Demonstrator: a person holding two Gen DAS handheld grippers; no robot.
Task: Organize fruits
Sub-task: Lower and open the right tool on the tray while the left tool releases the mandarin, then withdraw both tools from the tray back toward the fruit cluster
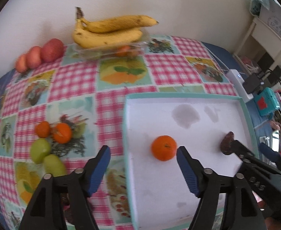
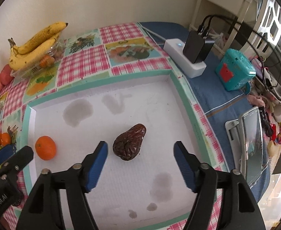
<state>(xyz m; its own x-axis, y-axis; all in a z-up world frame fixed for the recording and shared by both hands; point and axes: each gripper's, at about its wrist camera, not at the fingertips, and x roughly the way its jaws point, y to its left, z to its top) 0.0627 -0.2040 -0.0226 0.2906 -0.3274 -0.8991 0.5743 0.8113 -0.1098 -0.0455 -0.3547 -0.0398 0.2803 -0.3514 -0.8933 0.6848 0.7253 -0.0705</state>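
A white tray with a teal rim lies on the checked tablecloth. In it lie an orange mandarin and a dark wrinkled fruit. My left gripper is open and empty, above the tray's left edge, its right finger just beside the mandarin. My right gripper is open and empty; the dark wrinkled fruit lies between its fingers, nearer the left one. The mandarin shows at the tray's left. Two mandarins and two green fruits lie on the cloth to the left.
Bananas rest on a clear container at the back wall, red apples to their left. A white power strip, a black charger, a teal box, cables and a tablet crowd the blue cloth to the right.
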